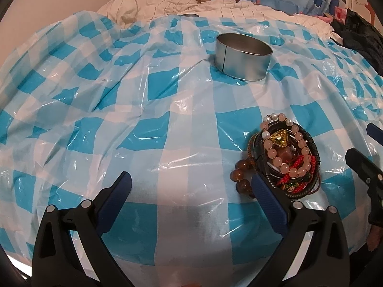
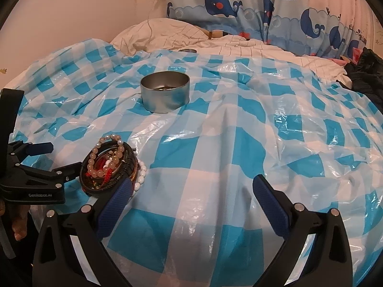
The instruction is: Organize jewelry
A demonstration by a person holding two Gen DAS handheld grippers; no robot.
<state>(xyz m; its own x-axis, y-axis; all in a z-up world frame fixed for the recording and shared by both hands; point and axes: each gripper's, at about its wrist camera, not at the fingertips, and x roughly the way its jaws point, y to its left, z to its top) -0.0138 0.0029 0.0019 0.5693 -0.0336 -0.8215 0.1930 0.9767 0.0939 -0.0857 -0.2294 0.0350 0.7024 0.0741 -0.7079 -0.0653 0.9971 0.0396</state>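
Observation:
A pile of bracelets [image 1: 286, 157] lies on the blue-and-white checked plastic sheet [image 1: 148, 124]: pink beads, a black band, red cord, brown beads, a gold triangular charm. It shows in the right wrist view [image 2: 109, 165] too, with white beads. A round metal tin [image 1: 243, 56] stands open farther back; in the right wrist view the tin [image 2: 165, 94] holds something small. My left gripper [image 1: 191, 181] is open and empty, its right finger next to the pile. My right gripper [image 2: 191, 186] is open and empty, its left finger beside the pile.
The sheet covers a bed with a white quilt [image 2: 167, 35] and a whale-print pillow [image 2: 263, 12] at the back. Dark clothing [image 2: 366, 71] lies at the far right. A wall [image 2: 83, 7] rises behind on the left.

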